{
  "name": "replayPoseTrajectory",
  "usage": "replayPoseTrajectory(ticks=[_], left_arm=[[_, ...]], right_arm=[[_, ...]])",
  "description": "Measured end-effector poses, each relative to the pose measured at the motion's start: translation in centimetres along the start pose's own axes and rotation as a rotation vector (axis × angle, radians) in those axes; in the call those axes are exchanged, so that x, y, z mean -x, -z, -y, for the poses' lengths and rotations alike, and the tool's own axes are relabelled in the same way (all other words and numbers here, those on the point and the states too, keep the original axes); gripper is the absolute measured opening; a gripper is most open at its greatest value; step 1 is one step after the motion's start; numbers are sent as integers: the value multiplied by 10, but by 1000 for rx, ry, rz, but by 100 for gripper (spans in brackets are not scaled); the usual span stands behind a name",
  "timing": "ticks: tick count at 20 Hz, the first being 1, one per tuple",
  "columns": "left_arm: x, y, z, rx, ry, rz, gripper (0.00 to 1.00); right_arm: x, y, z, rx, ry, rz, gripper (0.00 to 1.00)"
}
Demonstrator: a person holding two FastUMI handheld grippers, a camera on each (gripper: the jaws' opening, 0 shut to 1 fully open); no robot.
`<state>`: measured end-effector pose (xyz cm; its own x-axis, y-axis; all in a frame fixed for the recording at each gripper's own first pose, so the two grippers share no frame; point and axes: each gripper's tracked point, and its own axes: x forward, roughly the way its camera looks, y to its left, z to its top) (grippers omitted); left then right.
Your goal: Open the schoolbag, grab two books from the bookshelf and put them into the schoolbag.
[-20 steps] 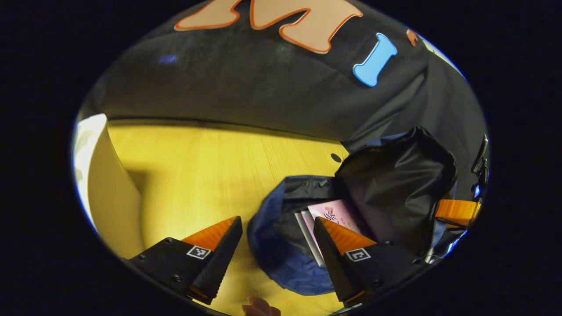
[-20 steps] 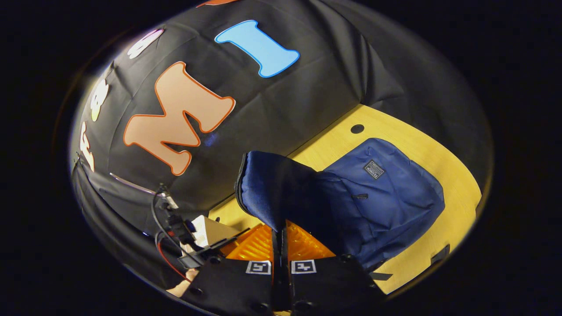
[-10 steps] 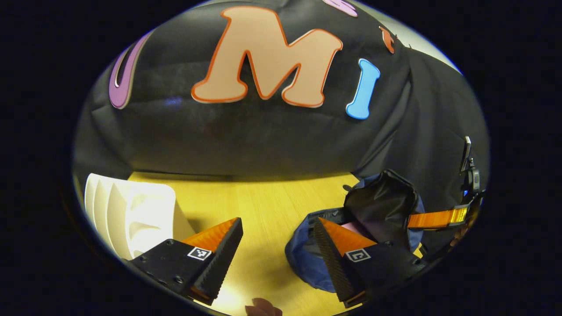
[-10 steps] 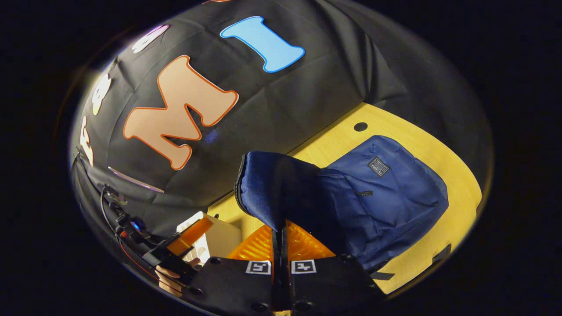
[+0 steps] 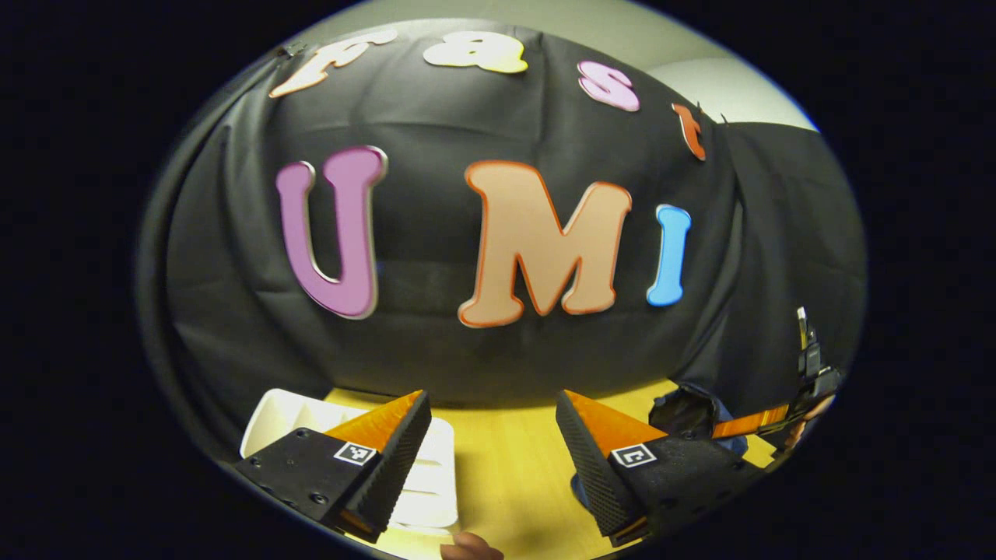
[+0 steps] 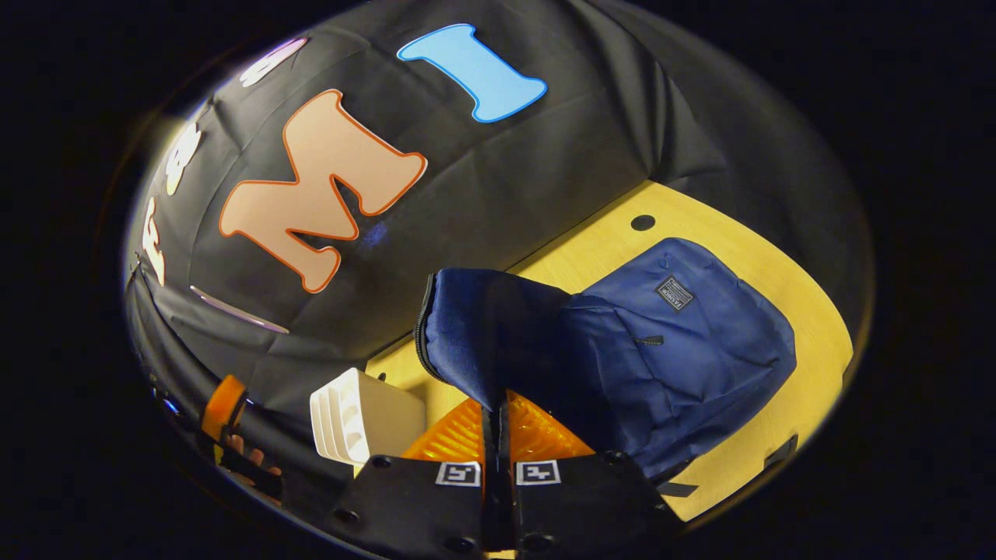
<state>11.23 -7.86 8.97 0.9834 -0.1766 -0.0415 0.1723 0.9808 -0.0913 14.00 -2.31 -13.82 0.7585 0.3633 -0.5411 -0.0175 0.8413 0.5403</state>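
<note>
My right gripper [image 6: 495,408] is shut on the raised edge of the flap [image 6: 475,327] of the blue schoolbag [image 6: 685,350], holding it up. The bag lies on the yellow table [image 6: 786,272], and the flap hides its inside. My left gripper [image 5: 492,459] is open with nothing between its fingers, held above the table and facing the wall. The white bookshelf [image 5: 436,474] sits low behind its left finger, and the schoolbag's dark mouth [image 5: 689,412] lies off to its right. In the right gripper view the bookshelf [image 6: 362,420] stands left of the flap, with the left gripper [image 6: 222,404] beyond it.
The booth's black cloth wall rises right behind the table. A round cable hole [image 6: 643,222] sits in the tabletop behind the bag. A strap end [image 6: 780,451] lies by the table's near edge. A hand [image 6: 253,463] holds the left gripper.
My left gripper has pulled back from the bag's mouth and tilted up and leftward; the pink book in the bag has left its view. The right gripper has kept hold of the flap.
</note>
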Motion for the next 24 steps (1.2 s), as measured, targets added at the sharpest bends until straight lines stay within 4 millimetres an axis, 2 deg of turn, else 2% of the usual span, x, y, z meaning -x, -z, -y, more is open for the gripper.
replayPoseTrajectory(ticks=[2,3,5,9,12,14,17,24], left_arm=[[13,-24,-16,19,-17,38,96],[19,-31,-25,10,-33,49,90],[36,-48,-38,-5,-58,88,90],[64,-65,-51,-47,-84,128,90],[79,-63,-50,-40,-85,129,91],[85,-59,-51,-54,-97,124,95],[94,-59,-54,-64,-109,135,94],[106,-56,-60,-28,-121,135,94]], right_arm=[[-2,4,-2,1,1,-7,2],[-3,6,-3,6,2,-11,2],[-6,10,-4,15,6,-17,3],[-13,19,-7,44,23,-33,3],[-21,28,-10,60,45,-47,3],[-28,37,-10,88,68,-60,3],[-34,52,-16,140,100,-86,3],[-58,88,-11,260,188,-157,3]])
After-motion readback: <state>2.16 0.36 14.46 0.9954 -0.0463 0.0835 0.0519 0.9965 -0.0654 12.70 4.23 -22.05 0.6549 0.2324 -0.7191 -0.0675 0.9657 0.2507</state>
